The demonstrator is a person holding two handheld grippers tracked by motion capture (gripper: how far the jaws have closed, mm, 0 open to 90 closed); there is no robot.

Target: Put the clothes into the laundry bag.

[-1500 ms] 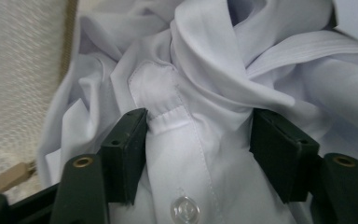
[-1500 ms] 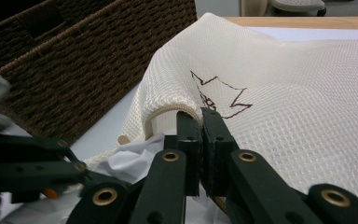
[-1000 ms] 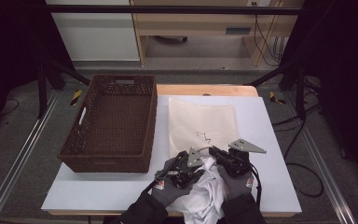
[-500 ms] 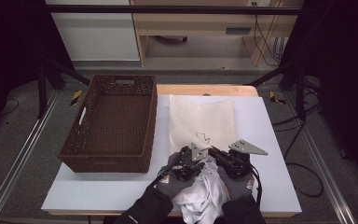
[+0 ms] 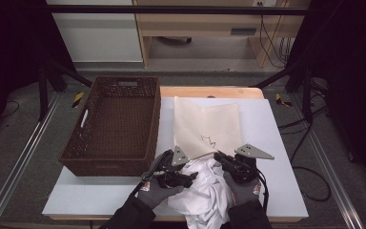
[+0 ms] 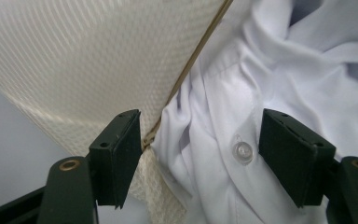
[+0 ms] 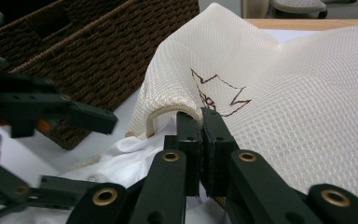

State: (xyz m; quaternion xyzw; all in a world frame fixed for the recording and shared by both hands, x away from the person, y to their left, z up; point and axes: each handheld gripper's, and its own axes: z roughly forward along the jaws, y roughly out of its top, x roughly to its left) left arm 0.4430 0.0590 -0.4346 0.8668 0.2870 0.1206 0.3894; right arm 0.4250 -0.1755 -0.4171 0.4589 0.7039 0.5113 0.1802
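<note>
At the surface's near edge, the right gripper [image 7: 200,122] pinches the mesh bag [image 5: 207,126] rim; the left gripper [image 6: 200,156], just opening, straddles the soft, slippery shirt [image 6: 261,93] placket unpressed, best gripped there.

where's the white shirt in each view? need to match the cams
High view: white shirt bunched at the table's near edge, between the two hands, just below the mesh bag.
Left gripper view: right half of the picture; a placket with a clear button lies between the open jaws.
Right gripper view: low left, under the lifted bag edge.
Shared landmark: the cream mesh bag's tan-trimmed rim, directly bordering the shirt.
</note>
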